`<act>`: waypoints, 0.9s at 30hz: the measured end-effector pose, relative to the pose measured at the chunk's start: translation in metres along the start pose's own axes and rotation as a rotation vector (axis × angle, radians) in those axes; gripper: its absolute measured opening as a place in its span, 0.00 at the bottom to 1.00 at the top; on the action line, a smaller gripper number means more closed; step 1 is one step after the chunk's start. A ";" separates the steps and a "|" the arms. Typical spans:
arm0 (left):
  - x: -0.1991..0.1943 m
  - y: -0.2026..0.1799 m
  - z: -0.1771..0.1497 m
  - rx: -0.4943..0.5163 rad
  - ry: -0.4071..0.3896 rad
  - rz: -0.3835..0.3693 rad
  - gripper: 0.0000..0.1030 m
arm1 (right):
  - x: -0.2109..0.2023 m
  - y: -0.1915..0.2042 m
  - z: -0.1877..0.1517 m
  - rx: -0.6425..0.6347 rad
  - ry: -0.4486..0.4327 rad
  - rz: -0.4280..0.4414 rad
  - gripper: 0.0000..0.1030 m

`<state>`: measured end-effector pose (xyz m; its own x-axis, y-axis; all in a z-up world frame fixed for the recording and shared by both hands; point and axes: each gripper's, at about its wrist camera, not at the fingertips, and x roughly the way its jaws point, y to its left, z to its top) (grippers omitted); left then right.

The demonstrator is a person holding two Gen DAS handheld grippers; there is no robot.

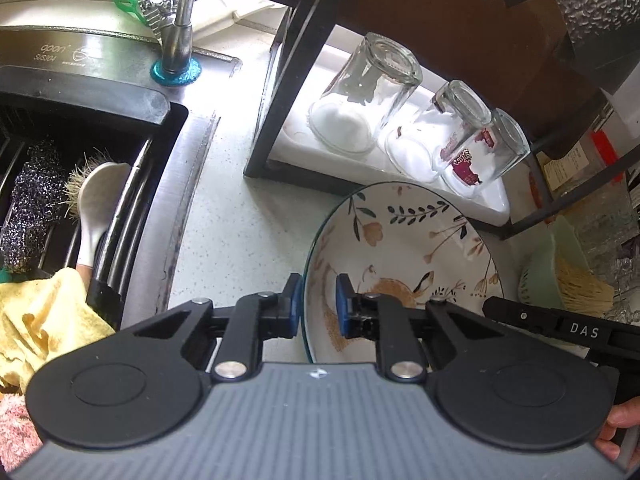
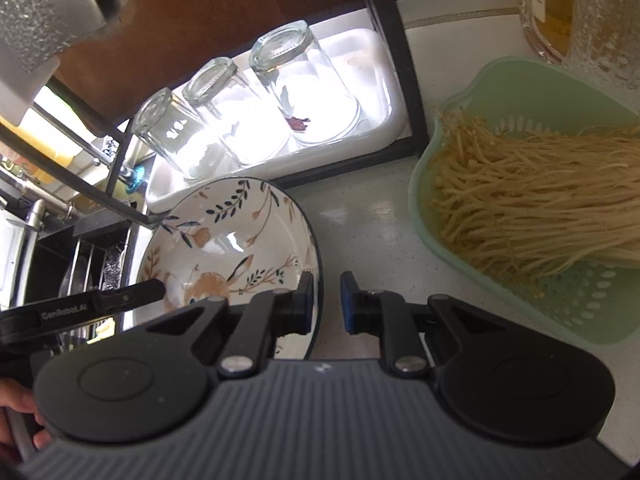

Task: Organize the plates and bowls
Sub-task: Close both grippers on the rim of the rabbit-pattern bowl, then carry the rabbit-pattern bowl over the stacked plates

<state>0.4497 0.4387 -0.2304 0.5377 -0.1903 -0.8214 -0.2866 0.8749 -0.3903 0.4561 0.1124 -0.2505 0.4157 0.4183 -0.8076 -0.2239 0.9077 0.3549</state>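
Note:
A deep cream plate (image 1: 408, 240) painted with a rabbit and leafy sprigs, edged by a dark rim, lies on the speckled counter in front of a black rack. My left gripper (image 1: 318, 302) straddles its left rim, one blue pad outside and one inside, shut on the wall. In the right wrist view the same plate (image 2: 224, 240) sits at lower left, and my right gripper (image 2: 326, 300) is shut on its right rim, with the left pad inside the plate. Each view also catches one of the other gripper's fingers (image 1: 520, 314) (image 2: 132, 294) over the plate's opposite side.
Three upturned glasses (image 1: 368, 92) stand on a white tray (image 1: 488, 200) under the black rack (image 1: 280, 80), just behind the plate. A sink (image 1: 100, 168) with faucet, scourer, brush and yellow cloth lies left. A green colander (image 2: 540, 200) of pale strands sits right.

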 end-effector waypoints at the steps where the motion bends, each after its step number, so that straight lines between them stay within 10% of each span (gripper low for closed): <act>1: 0.002 0.002 0.001 0.001 0.001 -0.009 0.20 | 0.001 0.000 0.001 -0.005 0.000 0.006 0.17; 27: -0.025 -0.024 0.000 0.040 0.028 -0.129 0.18 | -0.055 -0.015 -0.014 0.119 -0.054 0.087 0.16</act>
<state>0.4431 0.4221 -0.2008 0.5458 -0.3140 -0.7769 -0.1847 0.8592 -0.4771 0.4242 0.0758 -0.2182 0.4468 0.4938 -0.7460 -0.1566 0.8641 0.4782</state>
